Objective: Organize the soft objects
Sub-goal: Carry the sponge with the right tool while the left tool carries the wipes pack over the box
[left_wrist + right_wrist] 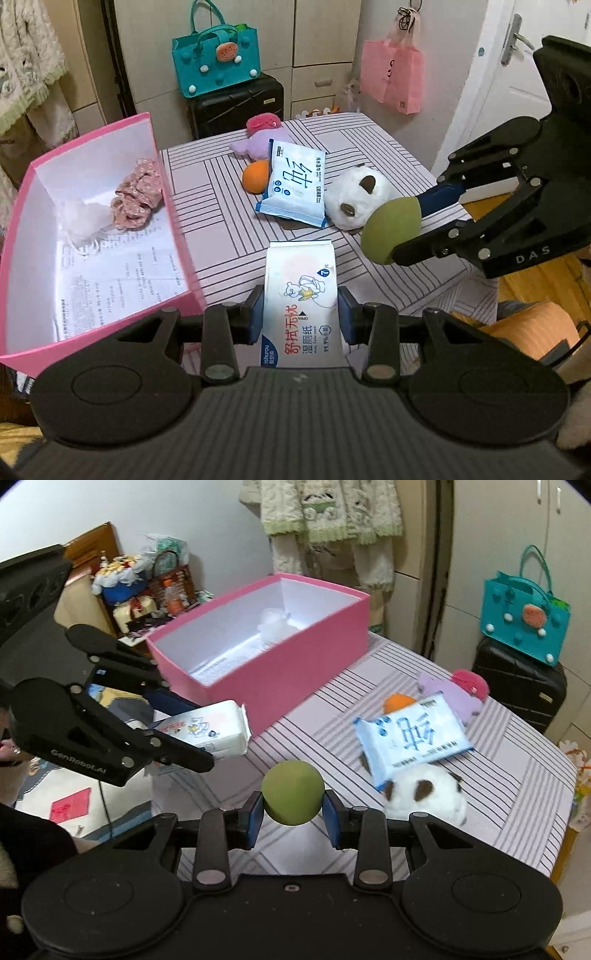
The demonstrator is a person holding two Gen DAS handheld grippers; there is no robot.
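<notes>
My left gripper [301, 314] is shut on a white wet-wipes pack [301, 295], held above the striped table's near edge; the right wrist view shows the same pack [210, 731] beside the pink box [280, 672]. My right gripper [293, 812] is shut on a green ball [293, 792], seen from the left wrist as the green ball [391, 229] over the table's right side. A blue-white tissue pack [295, 184] lies on the table against a white plush [356, 201], an orange ball [255, 176], a purple plush [255, 146] and a pink plush [263, 122].
The open pink box [173, 236] at the table's left holds a pink floral scrunchie [138, 194] and a white fluffy item [85, 221]. Behind the table [221, 221] stand a black suitcase [236, 103] with a teal bag [216, 62]; a pink bag [391, 77] hangs at right.
</notes>
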